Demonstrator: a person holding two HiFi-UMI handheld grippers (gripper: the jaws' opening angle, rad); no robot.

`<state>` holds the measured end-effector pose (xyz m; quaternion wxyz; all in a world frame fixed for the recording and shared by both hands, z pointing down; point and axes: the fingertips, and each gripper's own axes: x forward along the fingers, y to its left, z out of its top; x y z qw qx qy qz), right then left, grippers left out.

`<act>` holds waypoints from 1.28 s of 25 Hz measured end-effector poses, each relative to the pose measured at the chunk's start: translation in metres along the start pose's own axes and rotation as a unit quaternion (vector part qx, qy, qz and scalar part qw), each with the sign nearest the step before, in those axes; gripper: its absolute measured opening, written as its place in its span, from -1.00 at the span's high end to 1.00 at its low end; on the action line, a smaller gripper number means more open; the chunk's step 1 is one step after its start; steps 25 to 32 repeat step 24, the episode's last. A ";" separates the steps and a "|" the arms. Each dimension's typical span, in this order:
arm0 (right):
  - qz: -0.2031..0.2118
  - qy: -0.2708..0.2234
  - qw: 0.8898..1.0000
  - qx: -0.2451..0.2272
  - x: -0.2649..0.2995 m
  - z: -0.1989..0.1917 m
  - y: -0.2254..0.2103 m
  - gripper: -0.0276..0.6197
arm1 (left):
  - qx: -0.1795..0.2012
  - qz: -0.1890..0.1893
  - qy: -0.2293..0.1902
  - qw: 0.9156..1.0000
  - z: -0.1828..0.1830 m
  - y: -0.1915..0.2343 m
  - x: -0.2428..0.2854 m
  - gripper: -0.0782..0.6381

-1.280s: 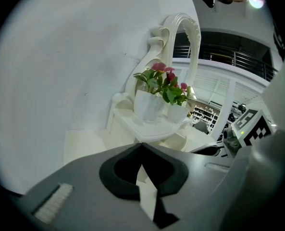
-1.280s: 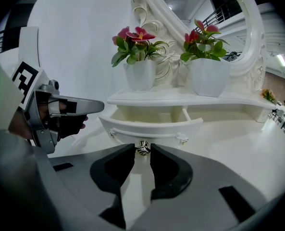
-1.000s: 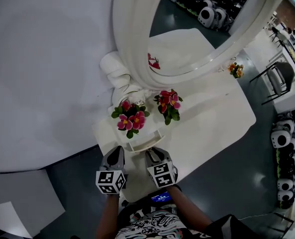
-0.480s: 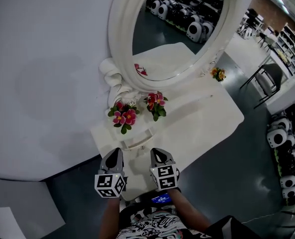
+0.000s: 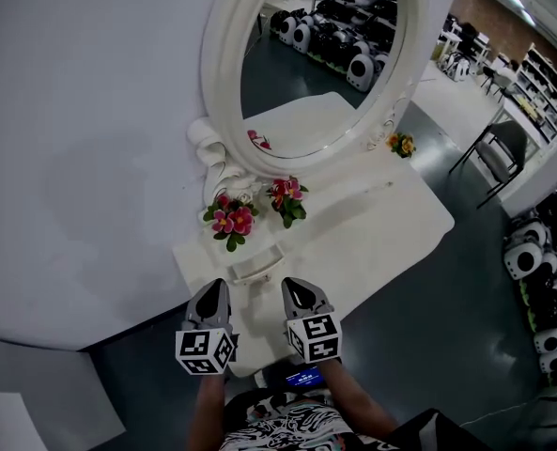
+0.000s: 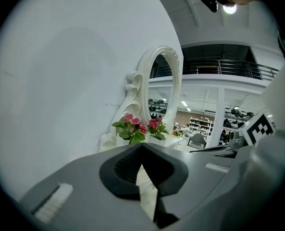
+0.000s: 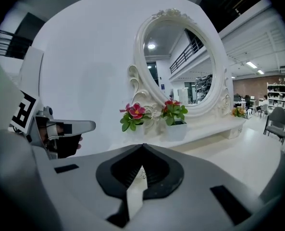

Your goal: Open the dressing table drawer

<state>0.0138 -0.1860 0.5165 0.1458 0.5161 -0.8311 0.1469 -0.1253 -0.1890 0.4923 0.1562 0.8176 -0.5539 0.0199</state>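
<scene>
Drawer first: we see a small white drawer [image 5: 255, 271] at the near end of the dressing-table bench [image 5: 381, 224], just in front of the nearer flower pot [image 5: 229, 222]. Its long side runs along the bench's length, rising to the right in the head view, and its front faces us. How far it stands out we cannot tell. Our left tool [image 5: 212, 291] and right tool [image 5: 295, 289] hover side by side just short of it. Each has its jaws together with nothing between them. A second flower pot [image 5: 286, 198] stands beside the first, under the oval mirror [image 5: 217, 83]. Both marker cubes show black-and-white square patterns. A small blue screen [image 5: 303, 376] glows at our waist, its print too small to read.
</scene>
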 end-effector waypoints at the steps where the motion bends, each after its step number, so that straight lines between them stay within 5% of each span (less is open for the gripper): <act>1: -0.001 0.001 1.000 0.000 -0.001 0.000 0.000 0.91 | 0.000 0.000 0.000 1.000 0.000 0.000 0.000 0.78; 12: 0.001 0.009 0.998 0.058 0.005 -0.005 -0.004 0.91 | -0.026 -0.018 -0.006 0.999 0.000 0.003 0.003 0.78; 32: 0.018 0.009 0.999 0.045 0.011 0.003 0.004 0.91 | -0.019 -0.013 0.009 1.000 -0.005 0.007 0.011 0.78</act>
